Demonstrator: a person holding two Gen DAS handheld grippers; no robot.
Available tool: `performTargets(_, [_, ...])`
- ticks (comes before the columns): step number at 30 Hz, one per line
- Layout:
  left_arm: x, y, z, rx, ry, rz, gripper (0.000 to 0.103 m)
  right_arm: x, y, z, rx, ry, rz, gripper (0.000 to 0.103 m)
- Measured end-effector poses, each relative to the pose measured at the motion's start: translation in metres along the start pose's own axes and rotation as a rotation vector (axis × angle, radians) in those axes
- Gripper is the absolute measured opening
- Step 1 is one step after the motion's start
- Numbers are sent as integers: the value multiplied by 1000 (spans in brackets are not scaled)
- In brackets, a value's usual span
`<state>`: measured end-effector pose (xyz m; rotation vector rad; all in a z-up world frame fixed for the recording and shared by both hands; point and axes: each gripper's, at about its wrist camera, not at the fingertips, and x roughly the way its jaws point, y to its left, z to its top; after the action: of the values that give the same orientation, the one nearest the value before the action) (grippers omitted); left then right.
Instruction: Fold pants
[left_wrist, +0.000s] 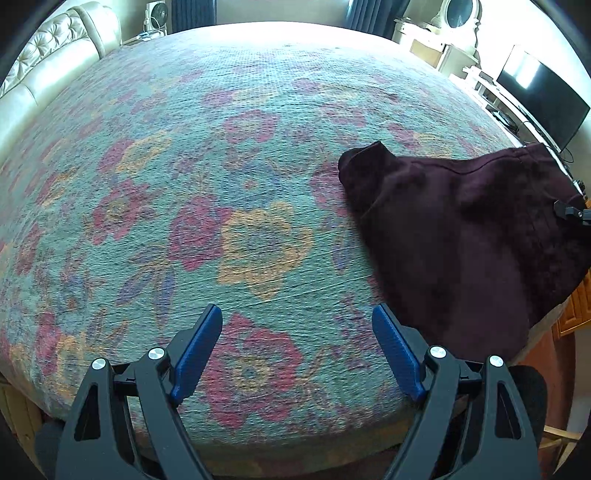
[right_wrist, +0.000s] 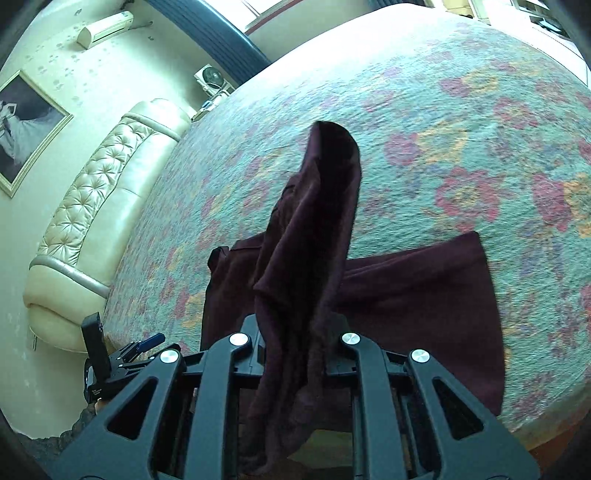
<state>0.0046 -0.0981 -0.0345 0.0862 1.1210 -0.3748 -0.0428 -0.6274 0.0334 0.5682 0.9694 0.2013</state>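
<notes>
Dark maroon pants (left_wrist: 465, 236) lie on the floral bedspread (left_wrist: 221, 184) at the right of the left wrist view. My left gripper (left_wrist: 297, 325) is open and empty, held above the bed near its front edge, left of the pants. My right gripper (right_wrist: 295, 332) is shut on a fold of the pants (right_wrist: 310, 236) and lifts it above the bed; the cloth hides its fingertips. The rest of the pants (right_wrist: 417, 295) lies flat below. The left gripper also shows in the right wrist view (right_wrist: 147, 343), and the right gripper shows at the left wrist view's right edge (left_wrist: 572, 212).
A cream tufted headboard (right_wrist: 92, 221) runs along the bed's left side. A TV (left_wrist: 543, 99) on a white stand and a dresser with a mirror (left_wrist: 454, 22) stand beyond the far right edge. A fan (left_wrist: 157, 16) stands at the back.
</notes>
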Motion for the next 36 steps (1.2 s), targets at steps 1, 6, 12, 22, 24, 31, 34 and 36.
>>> performTargets(1, [2, -3, 1, -1, 6, -12, 82, 0, -10, 0, 15, 9, 1, 16])
performTargets(6, [15, -18, 4, -25, 39, -95, 82, 8, -47, 1, 71, 35, 7, 16])
performTargets(12, [33, -26, 4, -94, 81, -199, 82, 16, -86, -2, 143, 29, 27, 16])
performTargets(22, [33, -21, -1, -150, 69, -285, 82, 18, -119, -19, 224, -4, 103, 19])
performTargets(24, [31, -12, -5, -175, 70, -319, 82, 15, -125, -24, 243, -19, 126, 20])
performTargets(31, [24, 11, -15, -232, 79, -451, 82, -18, -150, -34, 311, -70, 90, 35])
performTargets(34, [24, 18, -21, -249, 99, -514, 82, -34, -157, -41, 344, -85, 113, 47])
performTargets(36, [24, 20, -25, -251, 108, -548, 83, -36, -161, -46, 374, -84, 149, 56])
